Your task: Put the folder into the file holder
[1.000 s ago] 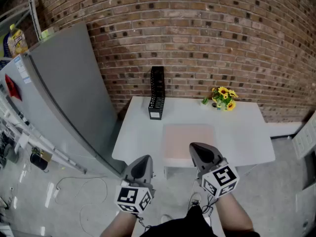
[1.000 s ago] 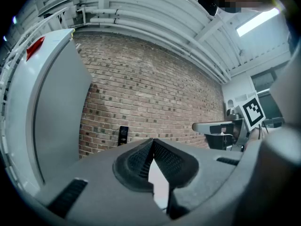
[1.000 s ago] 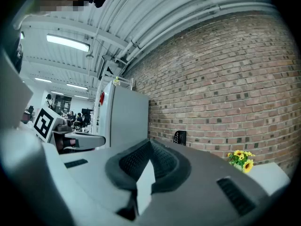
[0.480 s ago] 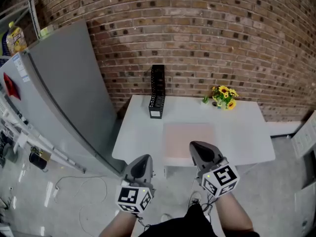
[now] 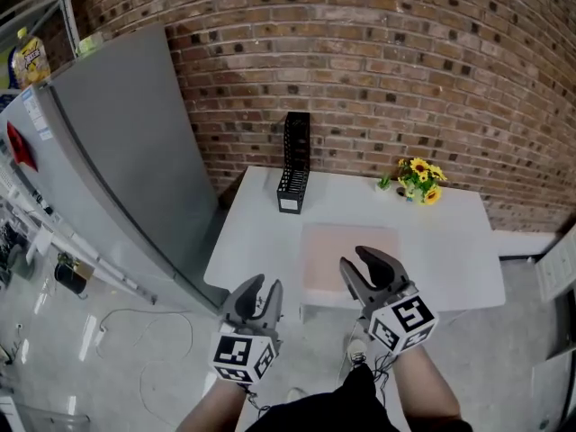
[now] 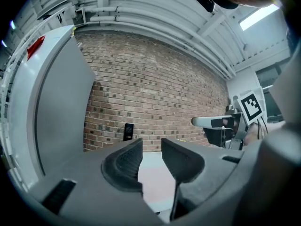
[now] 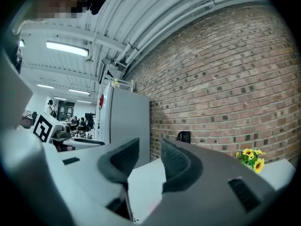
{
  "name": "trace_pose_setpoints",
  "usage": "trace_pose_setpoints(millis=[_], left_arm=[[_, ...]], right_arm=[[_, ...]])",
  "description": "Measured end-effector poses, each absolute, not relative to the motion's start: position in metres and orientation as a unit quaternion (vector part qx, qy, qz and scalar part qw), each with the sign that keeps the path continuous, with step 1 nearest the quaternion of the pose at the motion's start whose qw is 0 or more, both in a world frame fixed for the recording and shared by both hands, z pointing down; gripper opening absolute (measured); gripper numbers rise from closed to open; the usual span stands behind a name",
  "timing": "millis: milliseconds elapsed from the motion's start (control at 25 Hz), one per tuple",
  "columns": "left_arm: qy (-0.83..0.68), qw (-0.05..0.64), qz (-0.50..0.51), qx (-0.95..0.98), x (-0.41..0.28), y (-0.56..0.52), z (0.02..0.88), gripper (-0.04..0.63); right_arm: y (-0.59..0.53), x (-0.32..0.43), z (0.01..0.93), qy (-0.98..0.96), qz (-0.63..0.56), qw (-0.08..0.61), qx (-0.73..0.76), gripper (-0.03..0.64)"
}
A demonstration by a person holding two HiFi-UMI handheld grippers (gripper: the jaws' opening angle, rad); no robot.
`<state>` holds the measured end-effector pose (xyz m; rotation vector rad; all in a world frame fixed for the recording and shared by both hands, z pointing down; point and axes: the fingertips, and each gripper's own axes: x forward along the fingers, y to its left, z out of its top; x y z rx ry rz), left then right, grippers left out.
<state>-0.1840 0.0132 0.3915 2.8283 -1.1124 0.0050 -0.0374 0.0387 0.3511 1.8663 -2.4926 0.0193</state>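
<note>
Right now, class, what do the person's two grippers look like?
The left gripper and right gripper are both grey, each with two curved jaws lined with dark ribbed pads and a white cube bearing black square markers.

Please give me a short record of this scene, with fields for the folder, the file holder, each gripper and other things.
folder: pink, flat on the white table, near its front edge
file holder: black, upright, at table's back left
left gripper: jaws have just been opening, nothing between them
right gripper: jaws have just been opening, empty
other: yellow flowers, grey fridge
</note>
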Motion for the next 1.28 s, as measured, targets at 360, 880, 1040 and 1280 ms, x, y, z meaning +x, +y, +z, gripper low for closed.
trace_pose_setpoints(millis=[360,880,1040,1280], left_arm=[[-0.409,0.061,0.007,0.911,-0.146,-0.021,0.398,0.235],[-0.486,0.096,0.026,0.868,-0.107,-0.061,0.422,0.245],[-0.515,0.11,0.032,0.85,-0.102,-0.066,0.433,0.247],[-0.556,0.132,0.033,0.82,-0.095,-0.068,0.445,0.248]], right_arm=[[-0.015,-0.005,0.357,-0.84,0.015,0.037,0.542,0.231],[-0.095,0.031,0.387,-0.893,0.044,0.063,0.443,0.291],[-0.112,0.037,0.399,-0.907,0.054,0.069,0.412,0.298],[-0.132,0.044,0.412,-0.923,0.067,0.075,0.37,0.299]])
